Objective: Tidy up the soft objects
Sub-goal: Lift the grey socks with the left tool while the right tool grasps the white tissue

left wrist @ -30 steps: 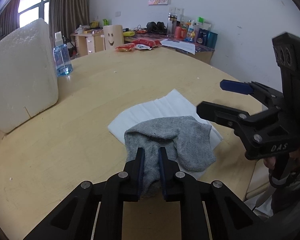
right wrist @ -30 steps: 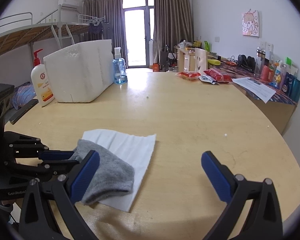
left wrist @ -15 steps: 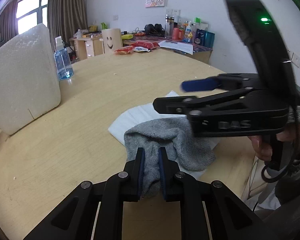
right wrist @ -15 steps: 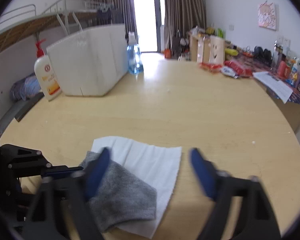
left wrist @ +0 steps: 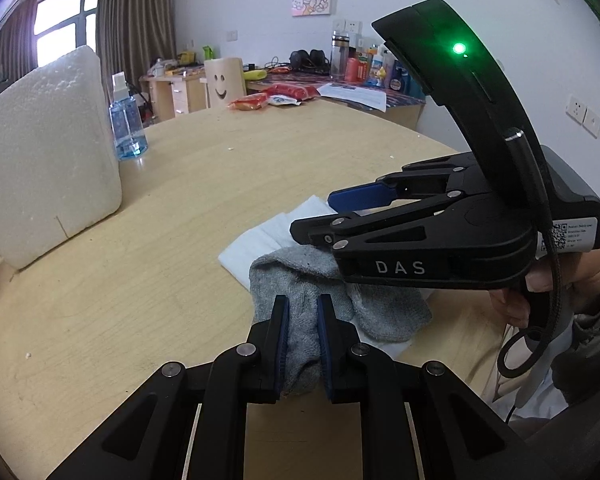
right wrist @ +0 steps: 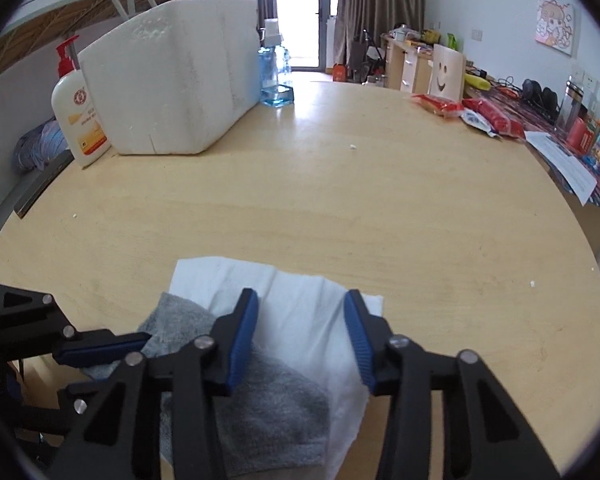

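1. One grey sock is seen lying on one white cloth, which is spread on the round wooden table near its front edge.
2. The near end of the sock is pinched between the narrow jaws of the left gripper; the knit is bunched between the blue pads.
3. The right gripper is held over the cloth just beside the sock. Its jaws have just been closing, yet a gap is left, and nothing is seen pressed by the pads.
4. The sock is judged light, limp and not slippery; it is expected to sag and fold wherever it is unsupported.
5. A hold at the free far edge is judged best, so that the sock can be stretched or folded between two grips.
6. The cloth is judged thin and easily dragged along with the sock.
7. Two grippers, one foam box and one lotion bottle are counted.
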